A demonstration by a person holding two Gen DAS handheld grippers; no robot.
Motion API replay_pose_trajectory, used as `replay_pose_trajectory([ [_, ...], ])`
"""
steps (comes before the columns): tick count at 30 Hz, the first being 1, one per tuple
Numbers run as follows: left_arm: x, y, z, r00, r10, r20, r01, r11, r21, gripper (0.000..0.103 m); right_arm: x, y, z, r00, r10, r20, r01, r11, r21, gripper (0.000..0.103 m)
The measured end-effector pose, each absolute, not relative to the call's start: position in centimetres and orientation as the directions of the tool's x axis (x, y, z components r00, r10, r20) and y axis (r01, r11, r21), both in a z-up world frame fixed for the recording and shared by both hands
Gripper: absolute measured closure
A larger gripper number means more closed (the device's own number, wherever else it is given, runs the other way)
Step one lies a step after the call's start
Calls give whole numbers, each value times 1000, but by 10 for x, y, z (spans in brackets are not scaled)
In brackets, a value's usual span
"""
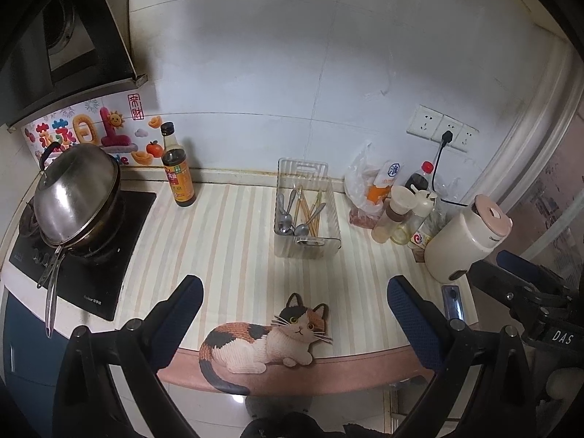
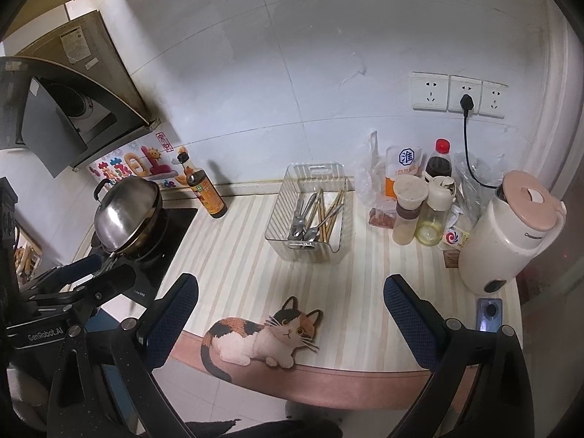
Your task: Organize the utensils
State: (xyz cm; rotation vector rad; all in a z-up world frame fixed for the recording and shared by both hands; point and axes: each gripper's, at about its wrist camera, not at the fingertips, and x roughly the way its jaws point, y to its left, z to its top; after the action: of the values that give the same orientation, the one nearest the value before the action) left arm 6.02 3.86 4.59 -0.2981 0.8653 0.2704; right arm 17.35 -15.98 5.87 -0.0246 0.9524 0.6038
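Note:
A clear plastic bin [image 1: 330, 197] [image 2: 341, 197] stands on the striped counter near the back wall. It holds metal spoons [image 1: 286, 219] [image 2: 301, 221] and wooden chopsticks [image 1: 310, 211] [image 2: 326, 215], all mixed. My left gripper [image 1: 294, 292] is open and empty, held back over the counter's front edge, well short of the bin. My right gripper [image 2: 290, 288] is also open and empty, at about the same distance. Each gripper shows at the edge of the other's view.
A cat-shaped mat [image 1: 266, 335] [image 2: 261, 339] lies at the front edge. A lidded wok [image 1: 76, 197] sits on the stove at left, with a sauce bottle [image 1: 179, 175] beside it. Bags, bottles [image 2: 410, 211], a kettle [image 2: 511, 226] and a phone [image 2: 489, 314] crowd the right.

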Motion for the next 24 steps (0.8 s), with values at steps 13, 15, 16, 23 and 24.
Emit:
replay_pose_trajectory([
  [13,61,41,46,625,103,-774,-341,928,-152,0,179,-155,57,408,486,-773,-525,817,237,0],
  [15,61,41,46,625,102,-774,-341,927,-153,0,180,-155,57,408,487,-772,-526,817,236,0],
  [16,61,41,46,624,102,-774,-342,927,-153,0,180,-155,57,407,487,-772,-529,816,236,0],
  [23,62,42,46,625,99,-774,-336,930,-152,0,182,-154,57,404,485,-775,-538,812,227,0],
  [24,62,42,46,625,97,-774,-335,930,-154,0,183,-154,57,402,486,-776,-539,811,228,0],
])
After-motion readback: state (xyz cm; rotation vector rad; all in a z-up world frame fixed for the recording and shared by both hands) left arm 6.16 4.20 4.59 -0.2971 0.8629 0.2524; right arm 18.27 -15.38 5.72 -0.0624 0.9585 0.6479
